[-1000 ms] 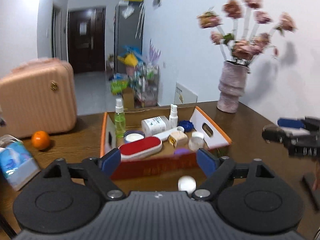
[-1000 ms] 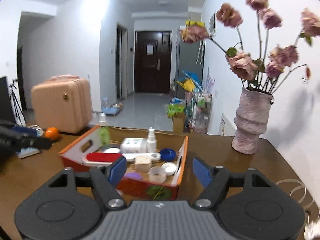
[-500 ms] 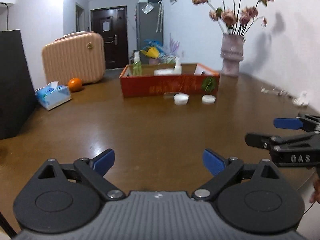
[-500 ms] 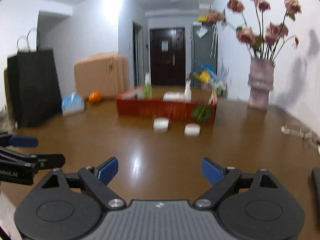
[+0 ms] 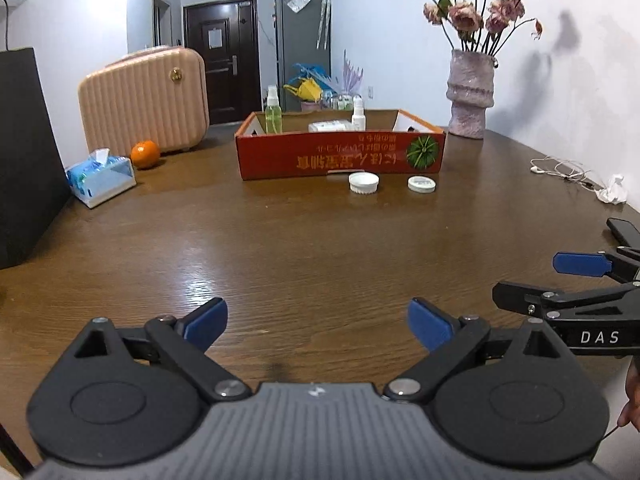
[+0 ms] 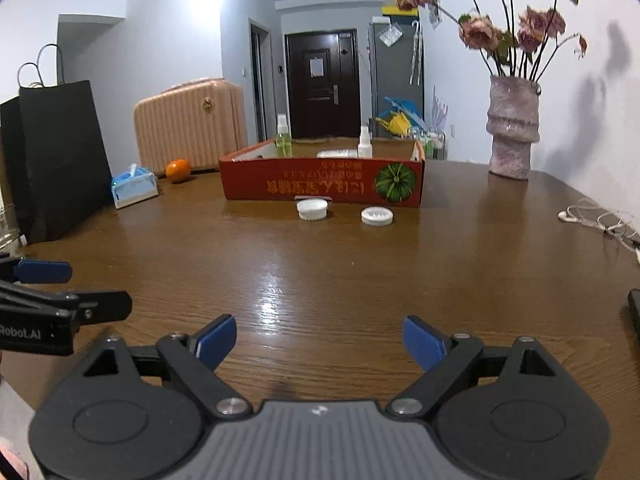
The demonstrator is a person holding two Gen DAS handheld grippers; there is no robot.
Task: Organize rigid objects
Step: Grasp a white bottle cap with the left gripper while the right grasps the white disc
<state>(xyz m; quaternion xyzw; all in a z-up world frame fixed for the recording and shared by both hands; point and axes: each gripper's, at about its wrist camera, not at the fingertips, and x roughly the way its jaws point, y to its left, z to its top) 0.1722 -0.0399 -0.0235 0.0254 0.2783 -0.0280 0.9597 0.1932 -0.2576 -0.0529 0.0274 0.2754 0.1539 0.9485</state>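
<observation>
A red cardboard box (image 5: pixel 340 154) (image 6: pixel 322 184) stands at the far middle of the wooden table, holding a green spray bottle (image 5: pixel 273 114), a white bottle (image 5: pixel 358 116) and other small items. Two white round jars (image 5: pixel 363 182) (image 5: pixel 421 184) sit on the table just in front of it; they also show in the right wrist view (image 6: pixel 312 209) (image 6: pixel 376 216). My left gripper (image 5: pixel 316 322) is open and empty, low over the near table. My right gripper (image 6: pixel 318 340) is open and empty beside it, and shows at the right of the left wrist view (image 5: pixel 560 280).
A pink case (image 5: pixel 144 98), an orange (image 5: pixel 145 154) and a tissue pack (image 5: pixel 102 178) lie far left. A black bag (image 6: pixel 56 156) stands at the left edge. A vase of flowers (image 5: pixel 470 96) stands far right, with earphones (image 5: pixel 560 168) and a phone (image 5: pixel 624 230) at right.
Both grippers have pulled back from right over the box to the near side of the table and dropped low. The box and jars now lie far ahead. Both stay open.
</observation>
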